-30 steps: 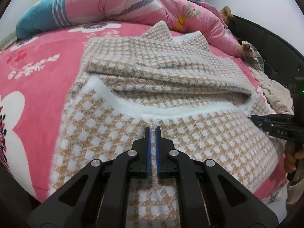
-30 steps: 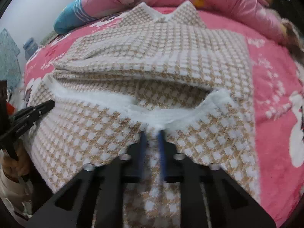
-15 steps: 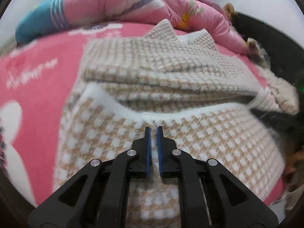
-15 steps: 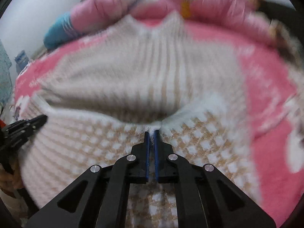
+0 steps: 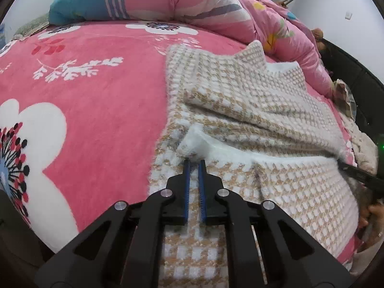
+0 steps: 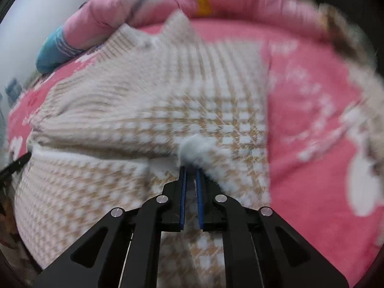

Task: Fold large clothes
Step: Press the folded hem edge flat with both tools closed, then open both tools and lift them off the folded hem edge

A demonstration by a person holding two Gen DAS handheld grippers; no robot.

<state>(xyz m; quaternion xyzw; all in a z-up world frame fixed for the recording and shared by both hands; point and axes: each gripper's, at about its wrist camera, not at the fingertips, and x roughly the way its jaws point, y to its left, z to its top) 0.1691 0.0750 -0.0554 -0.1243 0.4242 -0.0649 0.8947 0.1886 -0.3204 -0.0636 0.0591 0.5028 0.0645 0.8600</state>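
A beige-and-white checked garment [image 5: 252, 100] with a fluffy white lining lies on the pink flowered bed cover [image 5: 96, 120]. Its near part is folded up, so the white hem edge [image 5: 216, 147] runs across it. My left gripper [image 5: 194, 162] is shut on the hem's left corner, with cloth between the blue pads. The right gripper [image 5: 355, 174] shows at the hem's far right end, with a hand [image 5: 374, 211] behind it. In the blurred right wrist view, my right gripper [image 6: 190, 168] is shut on the garment [image 6: 168, 96] at a white tuft of hem. The left gripper [image 6: 14, 165] shows at the left edge.
A bunched pink quilt [image 5: 180, 0] with a teal end lies along the far side of the bed. A pale crumpled cloth [image 5: 364, 148] and a dark bed frame [image 5: 348, 67] are to the right. Bare bed cover [image 6: 312, 120] lies on both sides of the garment.
Both grippers have moved outward, the left to the left and the right to the right, each keeping its hold. The hem now runs stretched between them, each gripper at a corner.
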